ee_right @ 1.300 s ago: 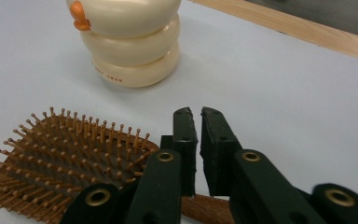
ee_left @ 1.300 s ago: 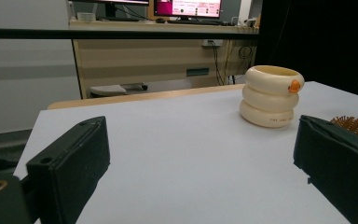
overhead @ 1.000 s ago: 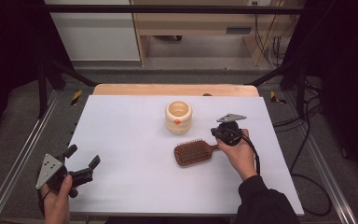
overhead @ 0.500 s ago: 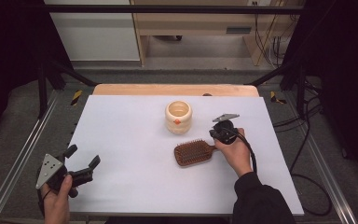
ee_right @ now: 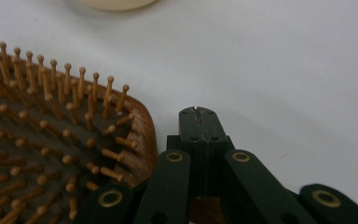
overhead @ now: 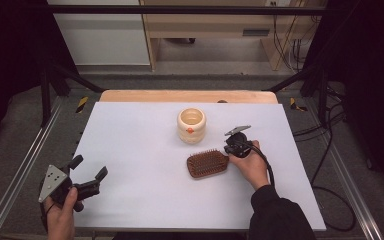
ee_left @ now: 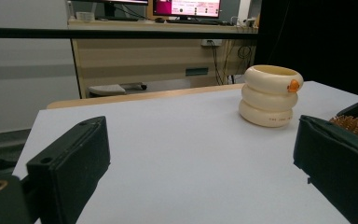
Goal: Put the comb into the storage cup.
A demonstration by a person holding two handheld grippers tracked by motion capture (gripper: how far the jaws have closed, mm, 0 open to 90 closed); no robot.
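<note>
A wooden paddle hairbrush (overhead: 207,164) lies bristles up right of the middle of the white table (overhead: 130,135). My right gripper (overhead: 236,145) sits low at the handle end of the hairbrush. In the right gripper view its jaws (ee_right: 198,112) are shut flat against each other with nothing between the tips. There the hairbrush head (ee_right: 51,140) lies just left of them, and a strip of its brown wood passes under the linkage. My left gripper (overhead: 87,175) is held open at the table's near left corner. Its jaws (ee_left: 200,163) point across the table with nothing between them.
A cream ribbed pot (overhead: 191,125) with an orange mark stands behind the hairbrush, seen also in the left gripper view (ee_left: 270,95). A wooden board (overhead: 187,96) edges the table's far side. Metal rails (overhead: 25,165) and cables (overhead: 325,150) flank the table.
My right gripper has come down a little and shifted left, closer onto the handle end of the hairbrush. The hairbrush, the pot and my left gripper have kept their places.
</note>
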